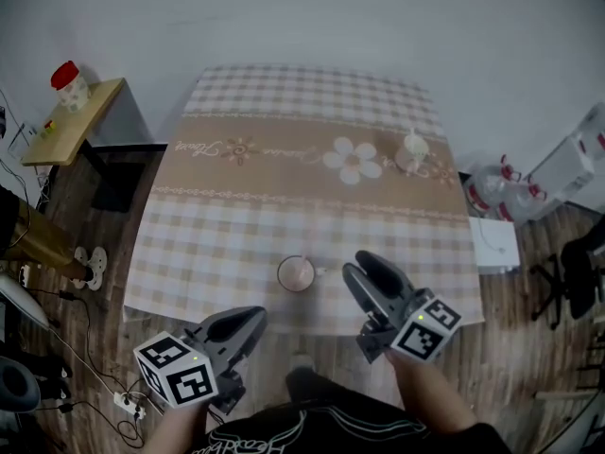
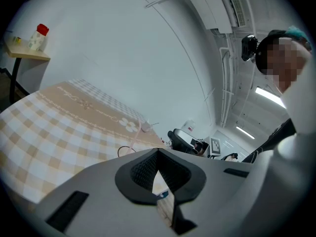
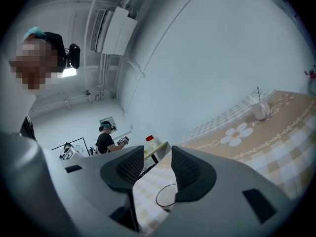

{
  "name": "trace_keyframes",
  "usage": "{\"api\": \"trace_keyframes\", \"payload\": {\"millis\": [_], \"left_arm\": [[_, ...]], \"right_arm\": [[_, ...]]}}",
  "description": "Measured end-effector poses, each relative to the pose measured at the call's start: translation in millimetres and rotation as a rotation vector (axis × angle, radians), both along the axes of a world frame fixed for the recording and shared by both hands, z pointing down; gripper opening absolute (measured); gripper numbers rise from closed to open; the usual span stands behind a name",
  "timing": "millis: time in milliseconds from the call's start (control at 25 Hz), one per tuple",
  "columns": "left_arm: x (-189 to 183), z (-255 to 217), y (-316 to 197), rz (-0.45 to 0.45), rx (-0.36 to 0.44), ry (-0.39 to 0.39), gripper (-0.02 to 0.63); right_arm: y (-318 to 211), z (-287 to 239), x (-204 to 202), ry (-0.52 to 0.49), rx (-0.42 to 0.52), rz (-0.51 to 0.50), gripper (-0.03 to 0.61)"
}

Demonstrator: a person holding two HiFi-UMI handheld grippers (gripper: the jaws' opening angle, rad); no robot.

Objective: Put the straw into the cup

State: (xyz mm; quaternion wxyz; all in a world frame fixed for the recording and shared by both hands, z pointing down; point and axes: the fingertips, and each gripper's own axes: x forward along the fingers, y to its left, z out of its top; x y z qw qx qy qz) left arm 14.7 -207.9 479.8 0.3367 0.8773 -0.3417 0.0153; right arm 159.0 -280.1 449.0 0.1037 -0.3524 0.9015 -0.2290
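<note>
My left gripper [image 1: 238, 327] hangs just off the near edge of the table [image 1: 217, 253], its jaws pressed together on nothing. My right gripper [image 1: 360, 264] is over that same edge, jaws spread wide and empty. The cup [image 1: 296, 274] stands on the checked cloth just beyond and between the two grippers. The pink straw [image 2: 136, 136] leans inside it. Farther back, beside the daisy print, sits a small white pot [image 1: 414, 149]. At far left, a red-lidded jar [image 1: 68, 85] rests on a wooden side shelf [image 1: 80, 121].
</note>
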Motion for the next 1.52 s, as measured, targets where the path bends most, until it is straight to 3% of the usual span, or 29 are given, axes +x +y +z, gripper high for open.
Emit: {"api": "trace_keyframes", "payload": {"millis": [240,440,960,1520], "left_arm": [[-2.8,-51.1,8.6,0.027,0.049,0.011,-0.005],[2.2,-100.1,21.7,0.059,0.115,0.005,-0.005],[2.7,-148.7,119.1,0.102,0.296,-0.042,-0.005],[1.1,-150.1,154.2,0.110,0.340,-0.070,-0.004]], "right_arm": [[33.2,-60.0,-7.9,-0.029,0.062,-0.006,0.081],[63.9,-100.9,-15.6,-0.031,0.089,-0.070,0.032],[198.4,-125.5,-57.2,0.099,0.154,-0.257,0.012],[235.0,-127.2,-61.5,0.130,0.178,-0.231,0.011]]}}
